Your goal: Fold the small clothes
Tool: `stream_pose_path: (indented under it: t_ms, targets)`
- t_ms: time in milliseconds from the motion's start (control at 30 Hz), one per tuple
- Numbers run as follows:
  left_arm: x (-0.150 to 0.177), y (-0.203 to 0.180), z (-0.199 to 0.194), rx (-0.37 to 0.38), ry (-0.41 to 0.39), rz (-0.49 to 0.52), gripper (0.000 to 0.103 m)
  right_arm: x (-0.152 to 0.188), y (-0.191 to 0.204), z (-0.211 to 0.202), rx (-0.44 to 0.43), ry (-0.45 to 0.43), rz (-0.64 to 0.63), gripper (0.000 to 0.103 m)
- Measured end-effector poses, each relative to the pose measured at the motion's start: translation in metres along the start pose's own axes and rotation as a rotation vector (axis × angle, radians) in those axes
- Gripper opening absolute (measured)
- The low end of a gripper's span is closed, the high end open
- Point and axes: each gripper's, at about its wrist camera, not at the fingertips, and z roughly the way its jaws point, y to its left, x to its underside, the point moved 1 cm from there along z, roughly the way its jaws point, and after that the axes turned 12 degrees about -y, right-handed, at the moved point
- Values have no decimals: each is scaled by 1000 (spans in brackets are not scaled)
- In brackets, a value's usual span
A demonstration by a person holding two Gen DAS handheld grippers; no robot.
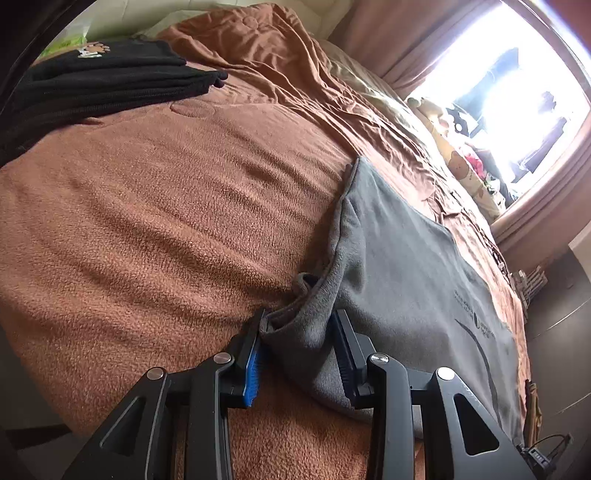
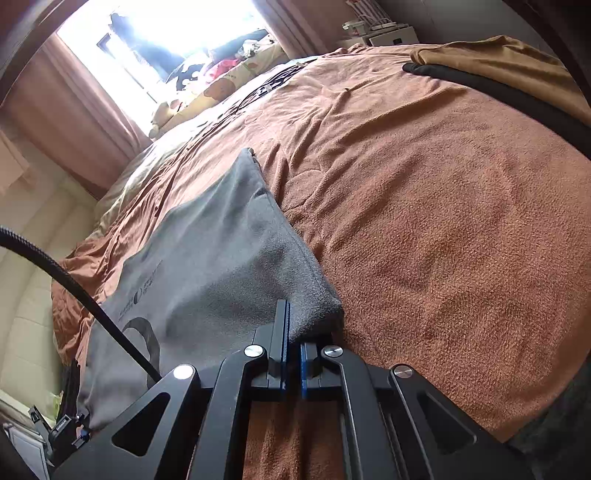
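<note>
A grey fleece garment (image 1: 406,258) with a dark printed logo lies flat on the brown blanket (image 1: 166,203). In the left wrist view my left gripper (image 1: 299,317) has a bunched fold of its near edge between the blue pads, and both pads press on the cloth. The right wrist view shows the same garment (image 2: 207,258) from the other side. My right gripper (image 2: 293,321) is shut on the garment's near corner, which drapes over the right finger.
A stack of folded black clothes (image 1: 103,85) sits on the bed at far left. A mustard garment (image 2: 498,62) over a black one lies at far right. A bright window (image 2: 177,26) with curtains and soft toys is beyond. A black cable (image 2: 74,288) crosses the left.
</note>
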Motion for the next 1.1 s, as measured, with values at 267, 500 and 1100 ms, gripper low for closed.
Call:
stream_pose_path:
  t_ms: [267, 500, 1100]
  targets:
    - [-11, 6, -21, 82, -28, -28, 7, -10, -8, 3, -9, -11, -31, 1]
    - [-28, -13, -44, 62, -71, 39, 6, -17, -2, -15, -14, -14, -63, 0]
    - [-13, 31, -88, 114, 16, -36, 7, 0, -22, -67, 34, 109, -134, 2]
